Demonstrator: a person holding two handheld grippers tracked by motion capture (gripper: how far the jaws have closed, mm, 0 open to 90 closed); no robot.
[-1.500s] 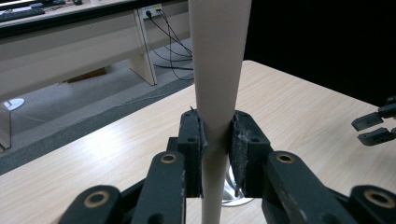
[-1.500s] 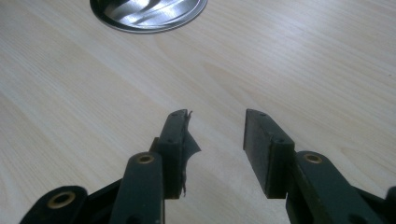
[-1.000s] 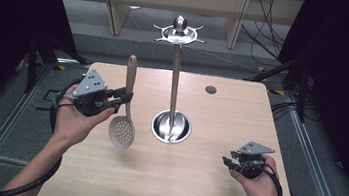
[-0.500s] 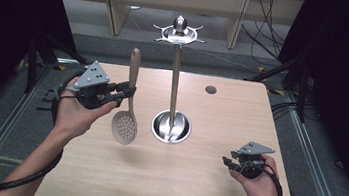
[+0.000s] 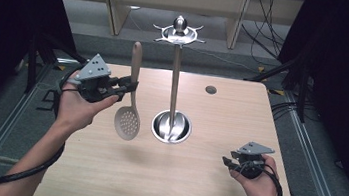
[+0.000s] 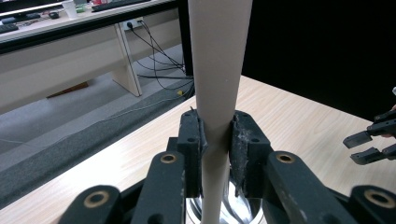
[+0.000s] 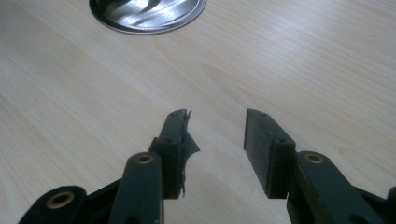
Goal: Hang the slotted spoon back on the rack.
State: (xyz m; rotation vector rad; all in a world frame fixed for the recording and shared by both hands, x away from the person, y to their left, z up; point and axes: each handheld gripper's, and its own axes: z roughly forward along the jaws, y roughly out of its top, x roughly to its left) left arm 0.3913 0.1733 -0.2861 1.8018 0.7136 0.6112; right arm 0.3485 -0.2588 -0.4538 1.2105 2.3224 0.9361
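**Spoon lifted higher beside the stand**

Since a second ago, the left gripper [image 5: 129, 83] has carried the slotted spoon [image 5: 130, 100] upward and a little toward the far edge of the desk [image 5: 202, 182]; the right gripper [image 5: 229, 162] has stayed near the right edge.

High view: the spoon hangs upright, bowl down, above the desk's left half, just left of the metal stand [image 5: 177, 78], whose round base [image 5: 172, 126] sits at the desk's middle. The left jaws pinch the handle about midway. A small dark disc [image 5: 211, 89] lies near the far edge.

Left gripper view: both pads press on the pale spoon [image 6: 217, 70] handle, with the shiny base [image 6: 233, 212] below and the other gripper [image 6: 369, 142] at the right.

Right gripper view: the right gripper [image 7: 217, 135] hovers low over bare wood, jaws spread apart with nothing between them; the base [image 7: 149, 14] lies ahead.
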